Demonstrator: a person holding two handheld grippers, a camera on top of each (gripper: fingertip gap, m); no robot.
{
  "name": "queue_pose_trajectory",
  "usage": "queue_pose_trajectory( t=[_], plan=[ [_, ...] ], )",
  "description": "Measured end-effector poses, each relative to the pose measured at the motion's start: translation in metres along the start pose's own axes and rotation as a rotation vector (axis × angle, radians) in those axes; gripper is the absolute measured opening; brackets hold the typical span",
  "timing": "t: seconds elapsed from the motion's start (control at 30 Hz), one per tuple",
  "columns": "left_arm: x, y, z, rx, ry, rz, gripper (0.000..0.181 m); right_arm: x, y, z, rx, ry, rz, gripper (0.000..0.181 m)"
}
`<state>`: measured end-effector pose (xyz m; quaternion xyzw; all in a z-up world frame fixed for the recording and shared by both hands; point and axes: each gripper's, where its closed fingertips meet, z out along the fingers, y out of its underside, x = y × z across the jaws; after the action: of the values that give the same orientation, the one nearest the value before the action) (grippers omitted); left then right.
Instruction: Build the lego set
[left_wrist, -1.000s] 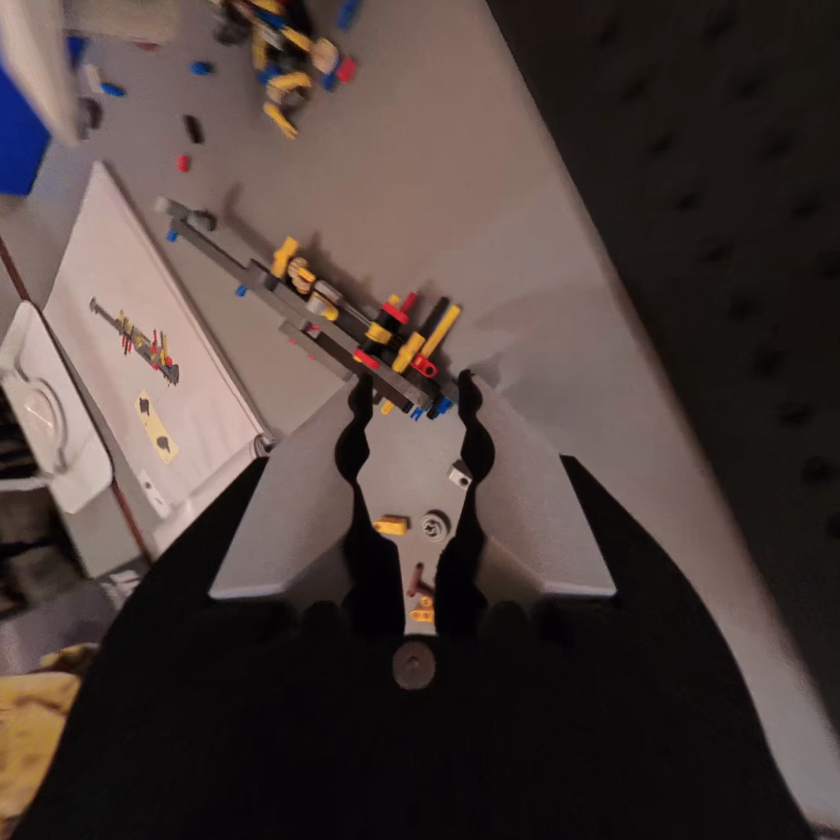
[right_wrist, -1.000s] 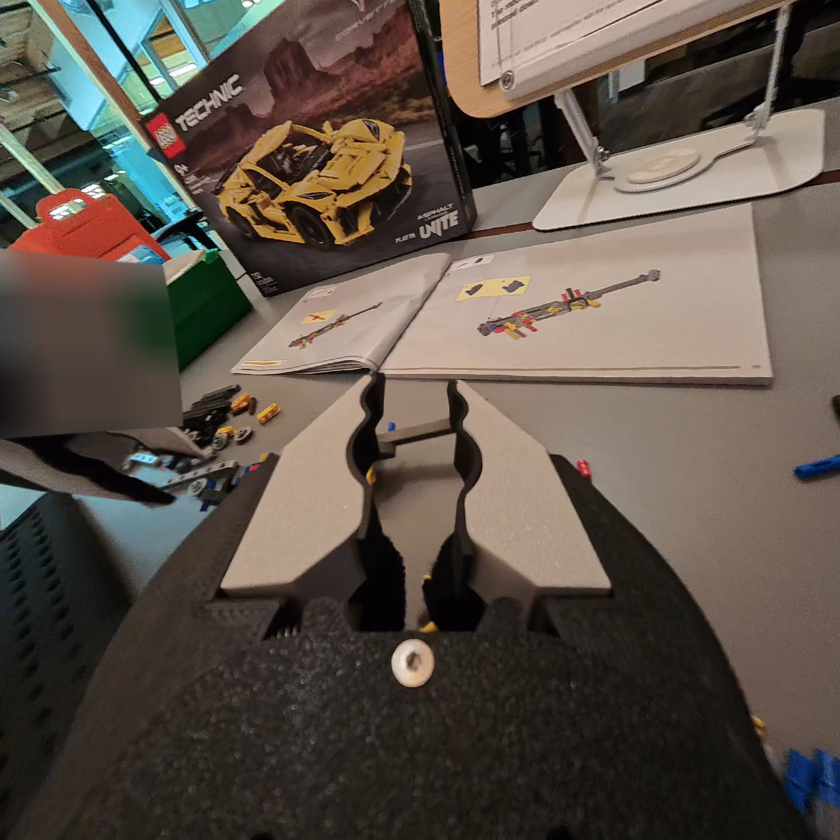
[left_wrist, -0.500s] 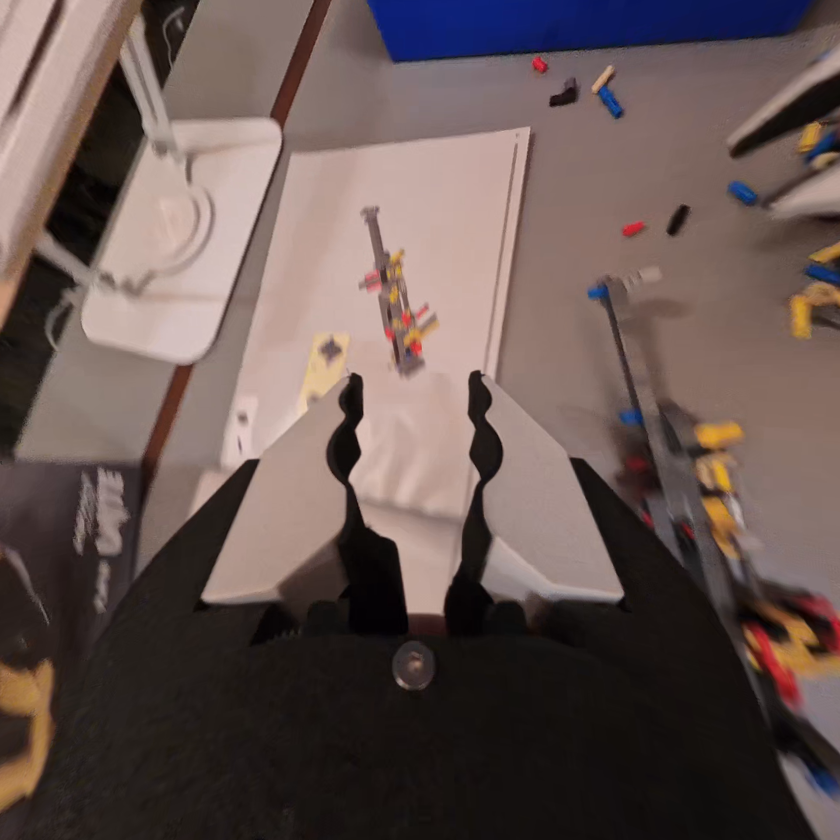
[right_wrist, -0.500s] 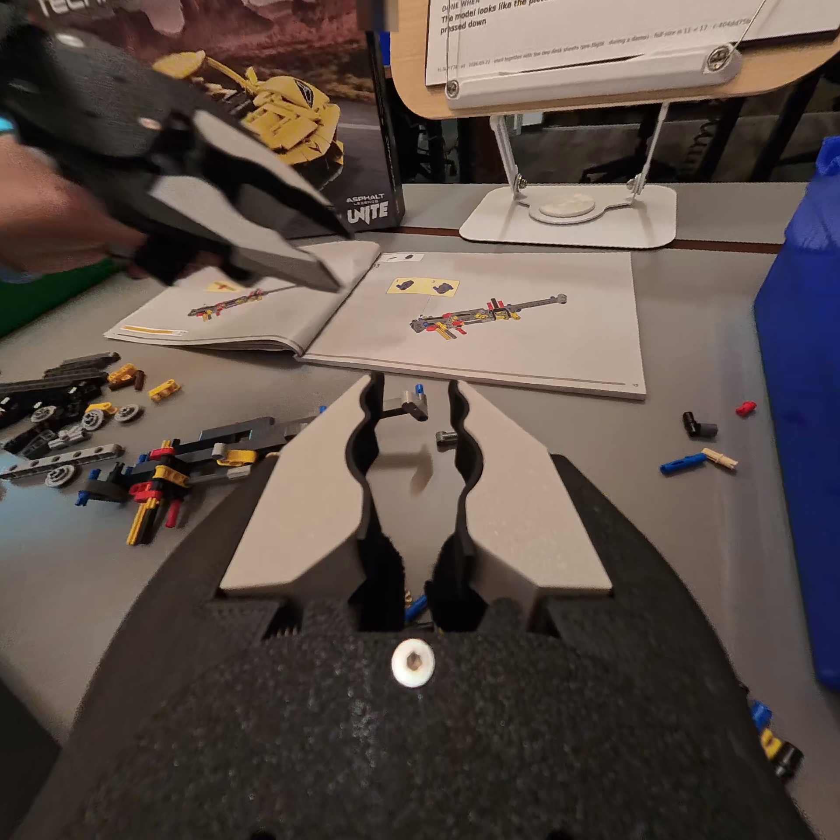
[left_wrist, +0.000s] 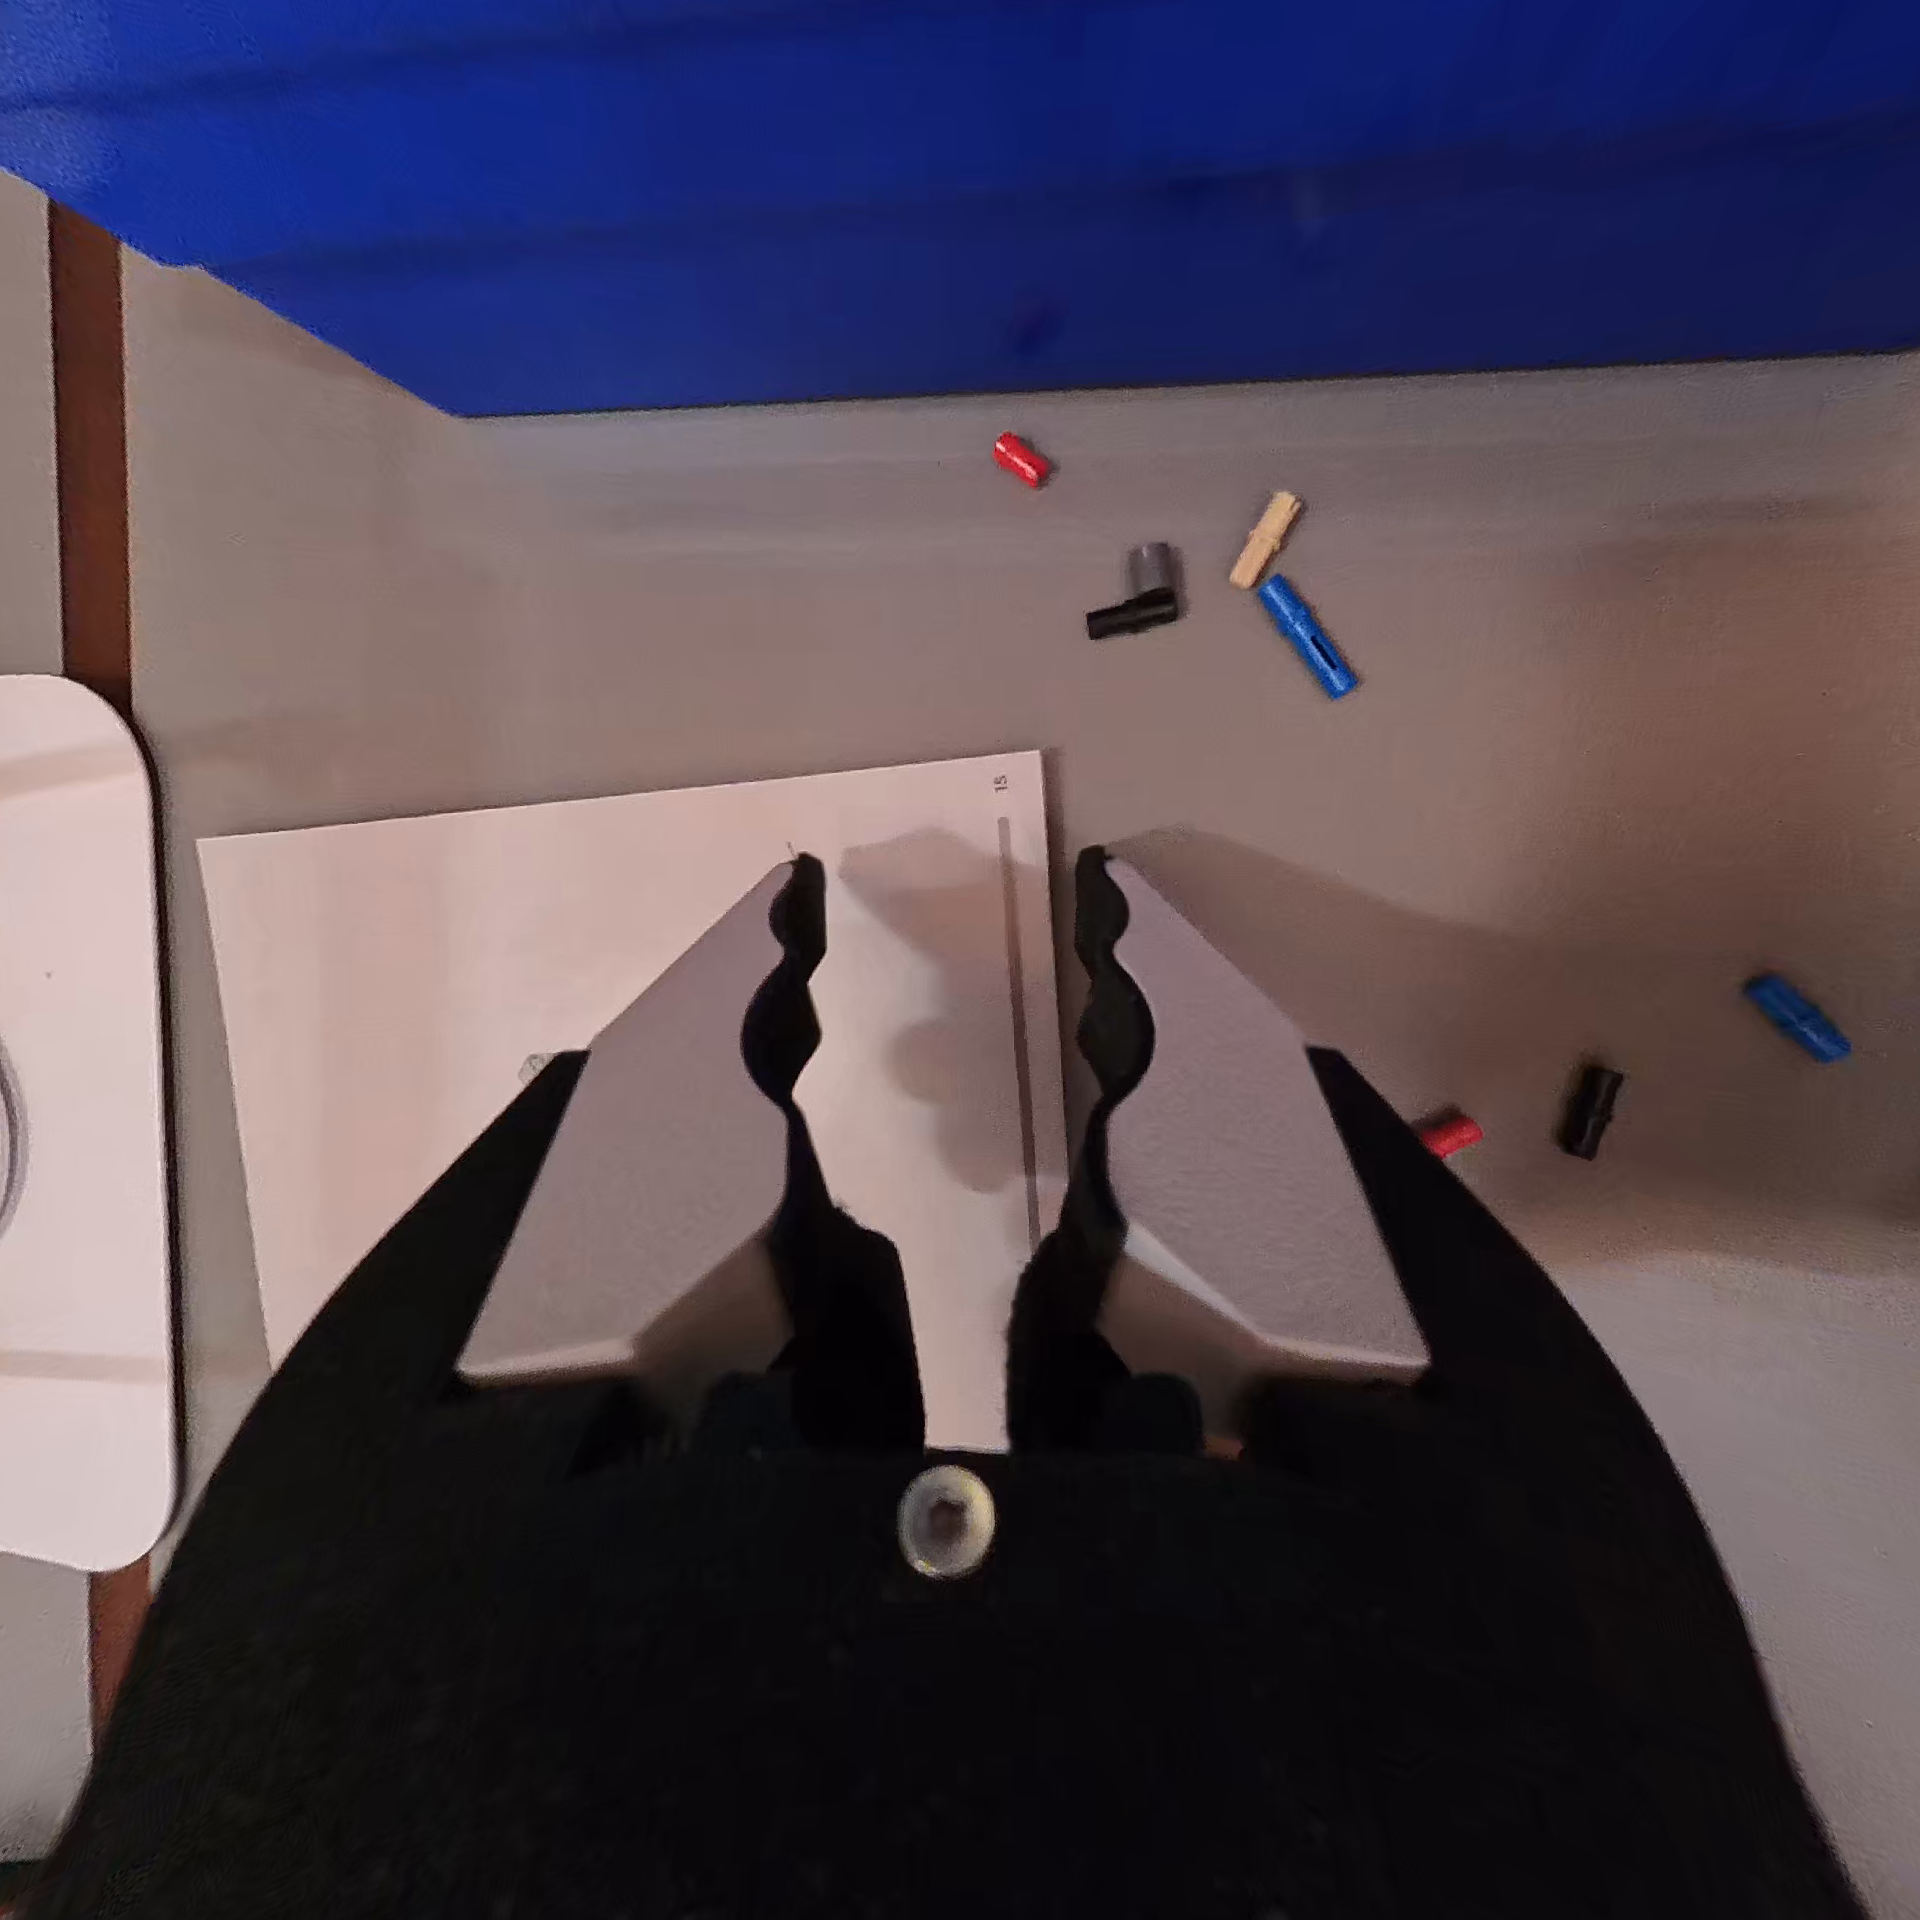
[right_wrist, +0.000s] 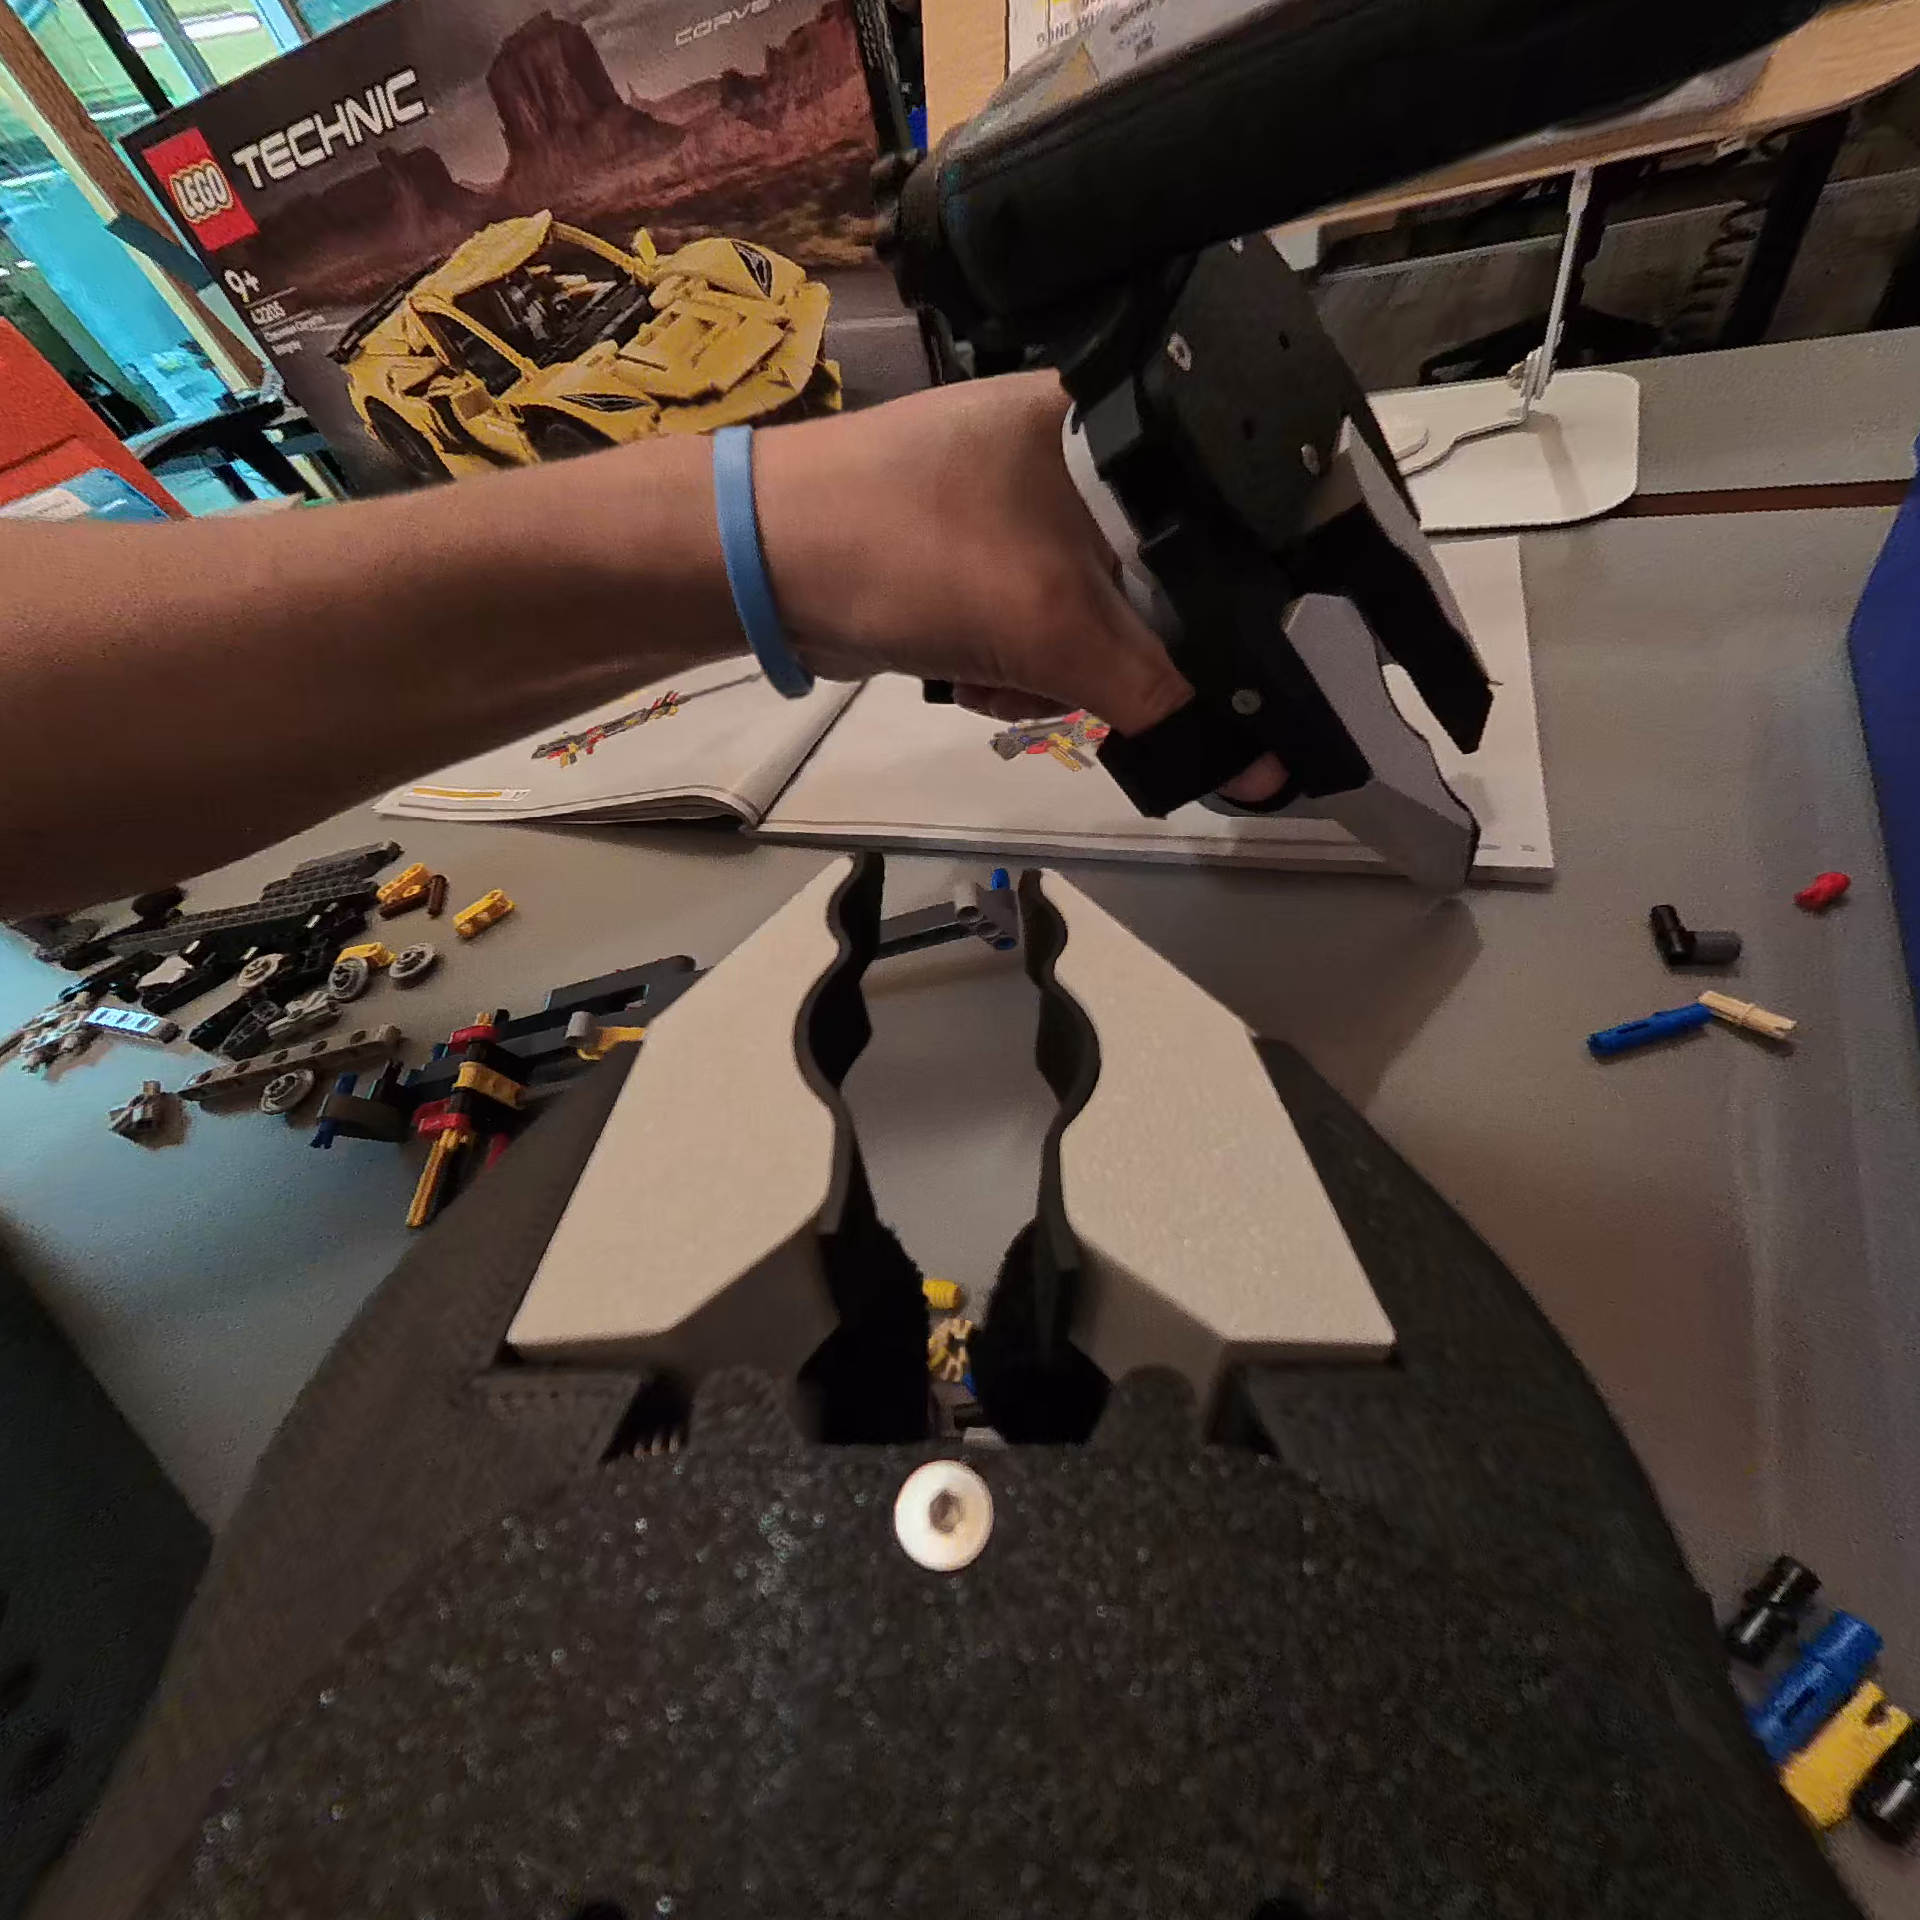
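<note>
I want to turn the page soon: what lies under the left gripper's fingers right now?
The open left gripper hangs over the outer edge of the instruction booklet and grey table, empty. Its fingers and body hide the page below, so its drawings cannot be seen.

The right tongs (right_wrist: 945, 894) hover with jaws parted and empty above the grey worktop (right_wrist: 1558, 1195), just short of the open instruction booklet (right_wrist: 914, 769). A person's hand (right_wrist: 966, 540), a blue wristband (right_wrist: 753, 561) on the wrist, holds the left tongs (right_wrist: 1444, 842) with their tips down at the booklet's near right corner. Left of the booklet lie loose dark beams and a partly built assembly (right_wrist: 488, 1070) with yellow and red parts. Right of it sit a blue pin (right_wrist: 1647, 1034), a tan pin (right_wrist: 1751, 1016), a black-and-grey elbow connector (right_wrist: 1694, 940) and a red piece (right_wrist: 1820, 891). Behind the booklet stands the set's box (right_wrist: 499, 249).
</note>
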<state>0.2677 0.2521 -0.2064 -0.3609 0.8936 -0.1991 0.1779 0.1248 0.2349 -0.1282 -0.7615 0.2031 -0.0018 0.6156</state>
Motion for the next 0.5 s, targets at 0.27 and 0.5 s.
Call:
queue_pose_trajectory(
  t=[0.27, 0.5],
  plan=[
    [0.0014, 0.0012, -0.0003, 0.009, 0.023, -0.061, 0.031, -0.0043, 0.0020, 0.0010, -0.006, -0.053, 0.053, 0.026],
    [0.0040, 0.0011, -0.0048, 0.024, 0.038, -0.087, 0.024, -0.0049, 0.0032, 0.0018, -0.013, -0.063, 0.062, 0.026]
  ],
)
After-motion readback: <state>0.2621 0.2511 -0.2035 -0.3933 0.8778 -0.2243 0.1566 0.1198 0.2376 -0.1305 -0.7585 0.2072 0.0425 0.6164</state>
